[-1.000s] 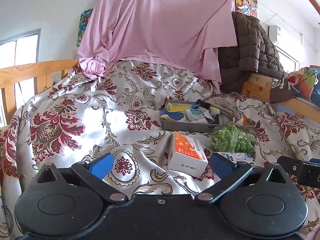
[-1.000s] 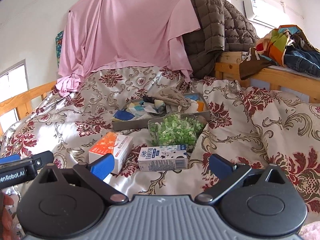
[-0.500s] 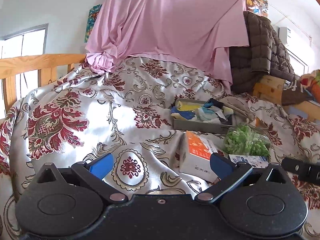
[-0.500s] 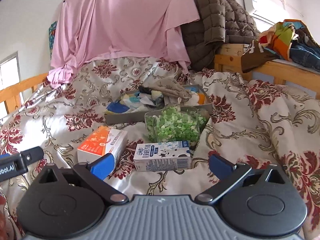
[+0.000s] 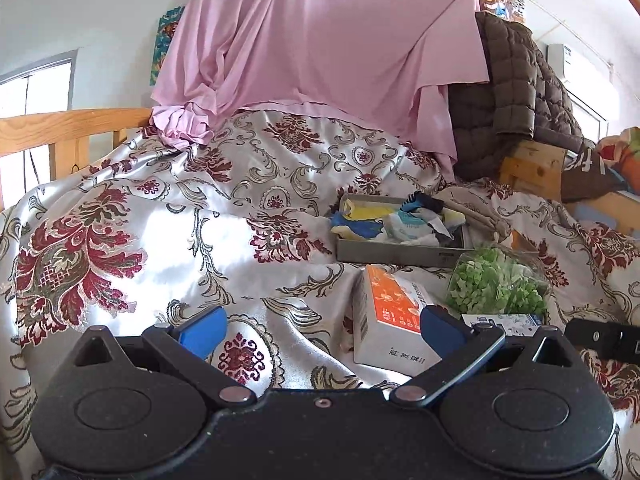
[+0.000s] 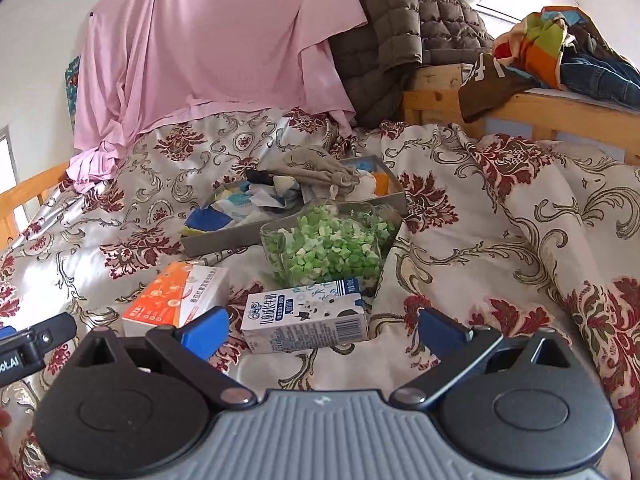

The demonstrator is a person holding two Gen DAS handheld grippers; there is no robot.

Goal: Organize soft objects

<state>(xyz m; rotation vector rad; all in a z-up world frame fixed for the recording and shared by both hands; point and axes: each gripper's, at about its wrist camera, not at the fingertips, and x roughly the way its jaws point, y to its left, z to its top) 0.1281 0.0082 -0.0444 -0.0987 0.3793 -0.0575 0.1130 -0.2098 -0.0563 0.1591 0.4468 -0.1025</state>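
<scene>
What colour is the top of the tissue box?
Orange; the tissue box shows best in the right wrist view.

Milk carton (image 6: 306, 317): front face carries large Chinese print plus a cartoon logo at its left end, too distorted to read; barcode at its right end, digits illegible. Orange-and-white box (image 6: 176, 298), just left of the carton: Chinese characters, unreadable. Same box (image 5: 390, 320) in left view: small dark characters on its white lower face, illegible. Black bar (image 6: 24, 350) far left of the carton: white "ot.AI", cut off.
</scene>
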